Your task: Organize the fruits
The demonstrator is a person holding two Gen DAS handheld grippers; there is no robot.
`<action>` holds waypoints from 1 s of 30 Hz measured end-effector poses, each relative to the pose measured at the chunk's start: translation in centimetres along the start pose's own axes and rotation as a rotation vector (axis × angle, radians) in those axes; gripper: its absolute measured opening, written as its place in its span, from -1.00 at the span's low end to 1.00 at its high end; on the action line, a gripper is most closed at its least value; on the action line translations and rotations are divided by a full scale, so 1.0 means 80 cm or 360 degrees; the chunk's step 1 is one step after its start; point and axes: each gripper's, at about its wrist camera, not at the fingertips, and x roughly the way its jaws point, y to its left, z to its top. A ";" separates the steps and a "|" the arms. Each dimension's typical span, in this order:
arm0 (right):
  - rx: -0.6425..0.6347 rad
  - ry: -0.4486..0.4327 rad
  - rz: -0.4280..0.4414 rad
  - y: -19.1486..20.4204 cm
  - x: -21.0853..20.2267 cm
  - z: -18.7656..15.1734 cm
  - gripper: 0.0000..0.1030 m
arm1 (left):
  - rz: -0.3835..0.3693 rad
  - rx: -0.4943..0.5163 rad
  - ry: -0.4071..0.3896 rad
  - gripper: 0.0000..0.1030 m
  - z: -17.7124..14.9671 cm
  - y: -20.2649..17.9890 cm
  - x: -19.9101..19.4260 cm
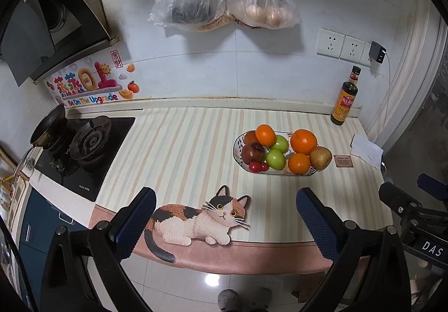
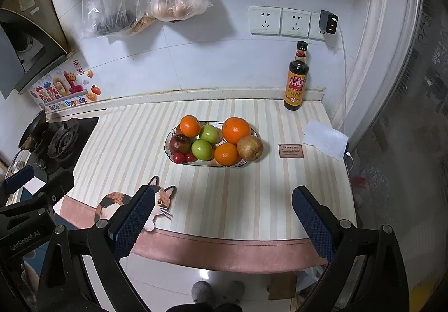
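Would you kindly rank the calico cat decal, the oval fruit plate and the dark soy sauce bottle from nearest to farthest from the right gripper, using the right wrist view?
1. Calico cat decal, by the right gripper, left side.
2. Oval fruit plate, mid-counter.
3. Dark soy sauce bottle, against the back wall, right.

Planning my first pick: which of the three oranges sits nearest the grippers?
The orange at the plate's front edge, between a green apple and the russet apple.

Bare striped tabletop [image 2: 224, 200] lies open from the near edge to the bowl [image 2: 169, 141] at 12 o'clock. Obstacles: bottle [image 2: 296, 79] at 1, stove [image 2: 61, 141] at 10.
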 end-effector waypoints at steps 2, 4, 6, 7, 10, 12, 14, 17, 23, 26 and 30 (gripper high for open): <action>0.0001 0.0002 0.0003 0.000 0.000 0.000 0.95 | 0.0000 -0.0003 -0.0006 0.99 -0.001 0.001 -0.002; -0.0001 0.0001 0.0001 0.000 0.000 0.000 0.95 | -0.0002 -0.0003 -0.0004 0.99 -0.001 0.001 -0.002; 0.0000 0.0002 0.0001 0.000 0.000 0.000 0.95 | -0.0001 -0.0003 -0.0007 0.99 -0.001 0.001 -0.003; -0.0001 0.0001 0.0002 -0.001 0.000 0.000 0.95 | -0.0003 -0.0001 -0.0007 0.99 -0.001 0.001 -0.002; 0.0003 0.0004 0.0002 -0.001 -0.001 0.000 0.95 | -0.0003 -0.0002 -0.0004 0.99 -0.001 0.001 -0.002; 0.0006 0.0001 0.0001 -0.001 -0.002 -0.001 0.95 | -0.0002 -0.0001 -0.0006 0.99 -0.001 0.000 -0.004; 0.0007 0.0000 -0.0001 -0.001 -0.003 -0.002 0.95 | -0.0005 0.0000 -0.0007 0.99 -0.001 0.000 -0.005; 0.0009 -0.0002 0.0000 -0.002 -0.004 -0.003 0.95 | -0.0007 -0.0001 -0.0008 0.99 -0.001 -0.001 -0.007; 0.0008 -0.0001 -0.0001 -0.003 -0.004 -0.004 0.95 | 0.0007 -0.0004 -0.0009 0.99 -0.002 -0.001 -0.010; 0.0009 0.0001 0.0000 -0.003 -0.007 -0.006 0.95 | 0.0010 -0.0003 -0.0009 0.99 -0.004 -0.003 -0.011; 0.0014 0.0005 0.0001 -0.006 -0.010 -0.008 0.95 | 0.0009 -0.0006 -0.0011 0.99 -0.005 -0.003 -0.011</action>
